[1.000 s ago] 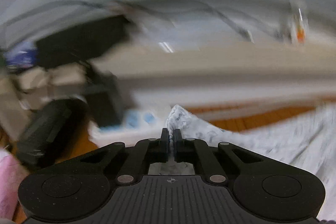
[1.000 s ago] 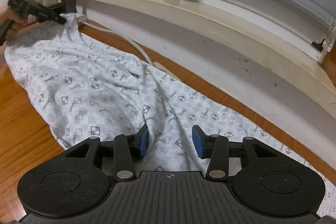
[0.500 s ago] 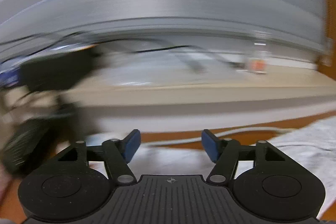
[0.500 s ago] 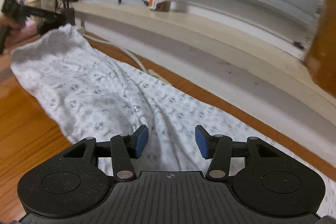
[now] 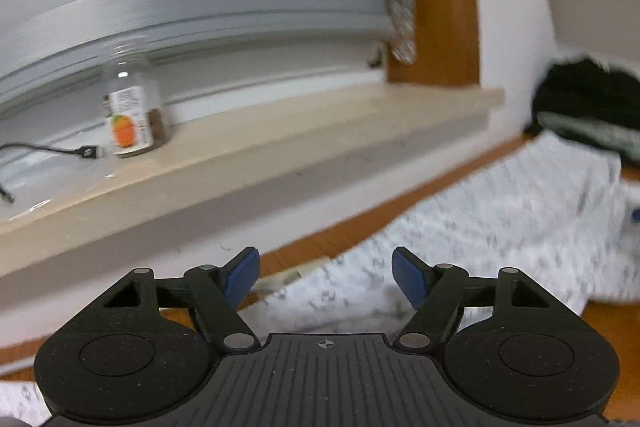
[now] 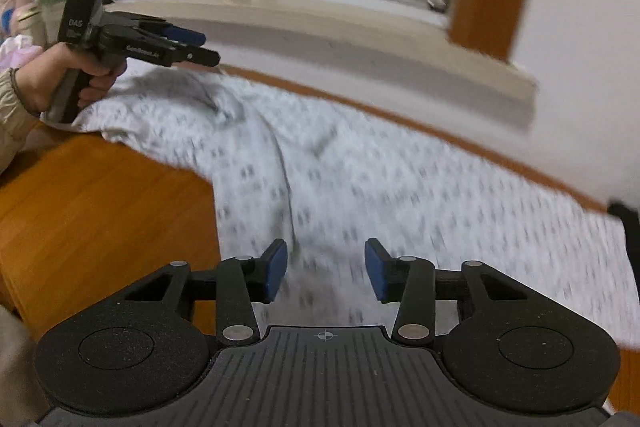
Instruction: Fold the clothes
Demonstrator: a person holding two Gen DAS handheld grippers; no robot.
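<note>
Garment (image 6: pixel 360 167), thin, limp, light, lying rumpled on wooden table (image 6: pixel 100 207); left gripper (image 5: pixel 325 273) and right gripper (image 6: pixel 326 269) hovering wide open, empty; hem edges likely offering best hold.

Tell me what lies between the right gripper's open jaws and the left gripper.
In the right wrist view, only the patterned white garment stretches from the right gripper back to the left gripper, spread over the wooden table.

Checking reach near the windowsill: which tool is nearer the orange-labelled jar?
Left. The left tool faces the jar up close; the right tool sits farther back.
</note>
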